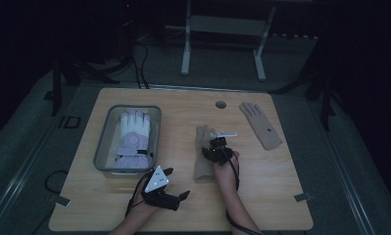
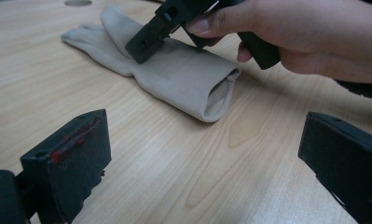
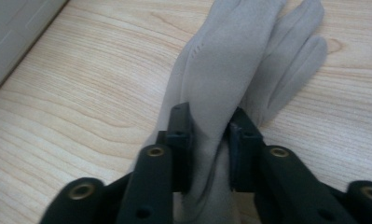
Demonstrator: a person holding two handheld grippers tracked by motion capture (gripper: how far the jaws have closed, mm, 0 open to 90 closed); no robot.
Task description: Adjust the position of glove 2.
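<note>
Wooden surface [image 1: 261, 196]: my right claw [image 3: 210, 149] pinches the beige glove [image 3: 230, 70] (fold between pads); left claw [image 2: 197, 158] gapes apart.

The right hand-held gripper [image 3: 207, 149] sits over the beige glove [image 3: 235, 70], so the strip of fabric between its jaws is covered and I can't tell how hard they pinch. In the right gripper view the glove's cuff runs off the bottom edge and its fingertips off the top. The left hand-held gripper [image 2: 197, 163] has both jaws cropped by the frame. The high view is too dark to read the small dark mark on the second beige glove [image 1: 260, 125], and the purple-and-white glove [image 1: 133, 139] in the grey tray [image 1: 101, 142] is murky.
</note>
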